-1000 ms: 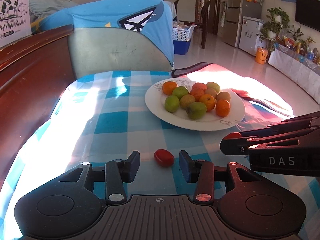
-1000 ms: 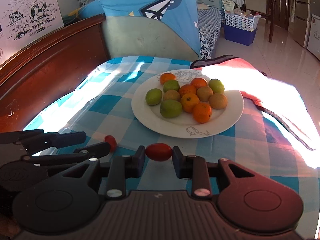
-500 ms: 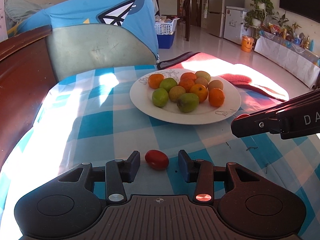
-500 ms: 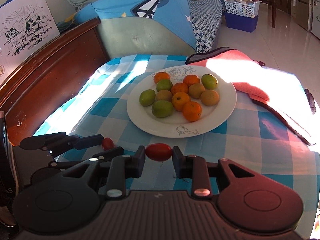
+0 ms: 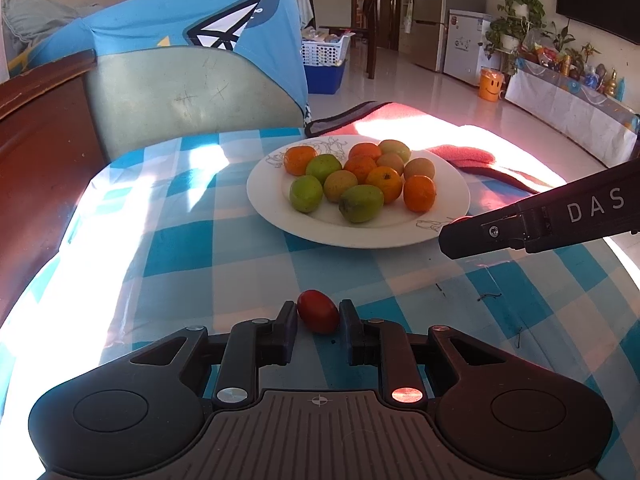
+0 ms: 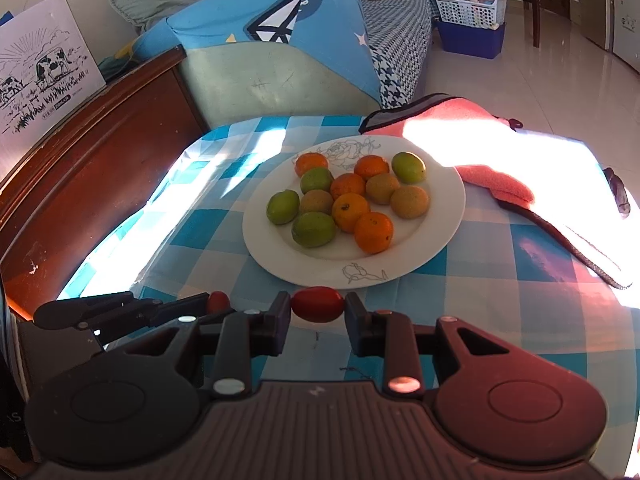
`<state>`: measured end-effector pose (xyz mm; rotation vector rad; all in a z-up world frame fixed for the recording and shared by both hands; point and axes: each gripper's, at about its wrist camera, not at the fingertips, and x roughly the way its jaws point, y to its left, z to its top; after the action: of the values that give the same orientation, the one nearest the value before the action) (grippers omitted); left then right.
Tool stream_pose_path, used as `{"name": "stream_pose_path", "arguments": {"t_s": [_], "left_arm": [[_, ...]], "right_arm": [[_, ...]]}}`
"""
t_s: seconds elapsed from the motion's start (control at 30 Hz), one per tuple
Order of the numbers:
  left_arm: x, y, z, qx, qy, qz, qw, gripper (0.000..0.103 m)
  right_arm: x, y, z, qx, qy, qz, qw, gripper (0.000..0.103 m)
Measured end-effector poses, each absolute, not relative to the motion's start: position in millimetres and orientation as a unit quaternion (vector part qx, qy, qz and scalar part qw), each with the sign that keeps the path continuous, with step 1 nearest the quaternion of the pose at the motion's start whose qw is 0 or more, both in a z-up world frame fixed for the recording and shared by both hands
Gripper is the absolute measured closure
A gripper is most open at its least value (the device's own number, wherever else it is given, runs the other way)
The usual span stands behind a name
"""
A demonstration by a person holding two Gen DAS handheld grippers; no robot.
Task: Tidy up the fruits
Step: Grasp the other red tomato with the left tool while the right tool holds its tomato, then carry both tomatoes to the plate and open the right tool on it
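A white plate (image 5: 272, 216) on the blue checked tablecloth holds several oranges (image 5: 419, 193) and green fruits (image 5: 305, 193). In the left wrist view my left gripper (image 5: 318, 316) is low over the cloth. Its jaws are closing on a small red tomato (image 5: 318, 312), and both pads touch its sides. My right gripper (image 6: 318, 312) is shut on a second red tomato (image 6: 318, 309), held just in front of the plate's near rim (image 6: 360, 282). From the right wrist view the left gripper (image 6: 212, 308) sits at lower left with its tomato (image 6: 218, 301) showing. The right gripper (image 5: 452, 236) reaches in from the right.
A pink cloth with a dark edge (image 6: 500, 168) lies on the table to the right of the plate. A dark wooden bed frame (image 6: 80, 160) borders the table on the left. Beyond the far edge stands a cushion with a blue cover (image 5: 192, 80). Bare cloth (image 5: 168, 240) lies left of the plate.
The left jaws have come together onto the red tomato that lay between them. In the left wrist view the right gripper has drawn back to the right and risen, with its tomato still held.
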<state>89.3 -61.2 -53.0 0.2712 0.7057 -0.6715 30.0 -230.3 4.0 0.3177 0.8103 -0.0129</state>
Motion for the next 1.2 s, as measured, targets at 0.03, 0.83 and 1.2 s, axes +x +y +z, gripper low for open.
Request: {"name": "stream_pose_path", "arguments": {"t_s": [0.03,0.83,1.2], "left_arm": [[89.5,-61.3,-52.8,0.130,0.337,-0.318,0.877,0.080],[105.5,-76.8,-10.5,0.065,0.313,-0.307,0.897,0.088],[136.5,-103.0,2.3,0.064,0.295,-0.318,0.899,0.088]], "right_arm": [[30.0,-230.5,3.6,0.155,0.394,-0.006,0.906,0.074],[47.6,-268.7,32.0,0.212,0.346,-0.004,0.914,0.074],[87.9,-297.0,28.4,0.236,0.335,0.004,0.912,0.074]]}}
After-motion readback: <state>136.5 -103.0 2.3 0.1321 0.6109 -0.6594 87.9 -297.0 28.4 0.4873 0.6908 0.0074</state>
